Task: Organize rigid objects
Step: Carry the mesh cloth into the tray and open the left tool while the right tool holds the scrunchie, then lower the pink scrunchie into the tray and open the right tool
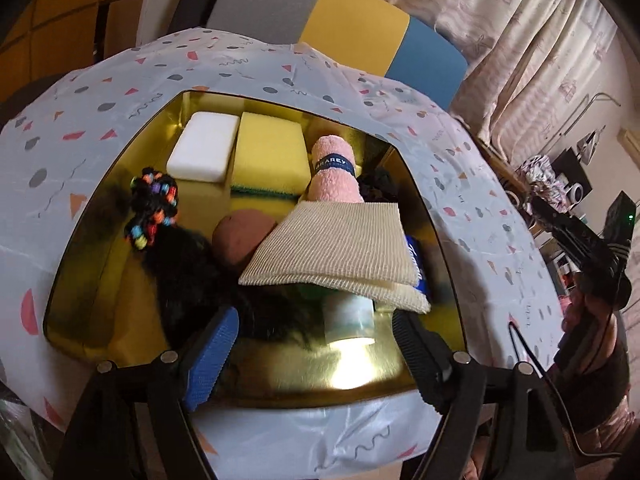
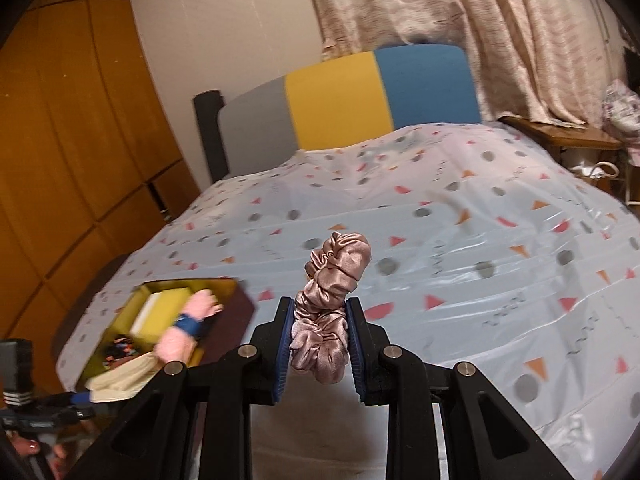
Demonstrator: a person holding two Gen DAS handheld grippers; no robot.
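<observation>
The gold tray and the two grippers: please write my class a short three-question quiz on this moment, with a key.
1. True or false: the right gripper is shut on a pink satin scrunchie.
2. In the gold tray, which lies directly left of the yellow sponge? A) white sponge B) rolled pink towel C) beige cloth
3. Fill in: the left gripper stands ____ above the tray's near end, holding nothing.

Key: 1 true; 2 A; 3 open
</observation>
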